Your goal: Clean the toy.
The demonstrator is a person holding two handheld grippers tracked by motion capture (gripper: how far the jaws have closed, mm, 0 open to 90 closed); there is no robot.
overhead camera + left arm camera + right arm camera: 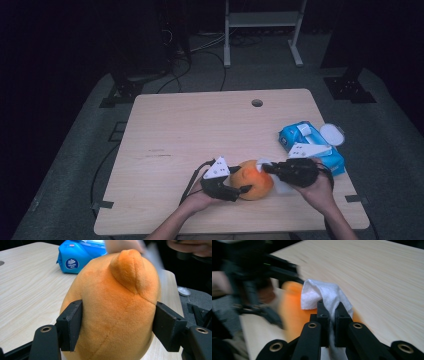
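An orange plush toy (256, 181) sits near the table's front edge. My left gripper (242, 179) is shut on it from the left; in the left gripper view both pads (71, 325) press into the sides of the plush toy (117, 302). My right gripper (266, 168) comes in from the right and is shut on a white wipe (261, 162). In the right gripper view the wipe (322, 293) drapes over the tips of the right gripper (331, 311) and lies against the top of the plush toy (292, 312). The left gripper (262, 277) is blurred behind it.
A blue pack of wipes (312, 145) lies at the table's right edge with a round white lid (332, 134) beside it. The wooden table (200, 130) has a small hole (257, 103) near its far edge. Stands and cables are on the floor beyond.
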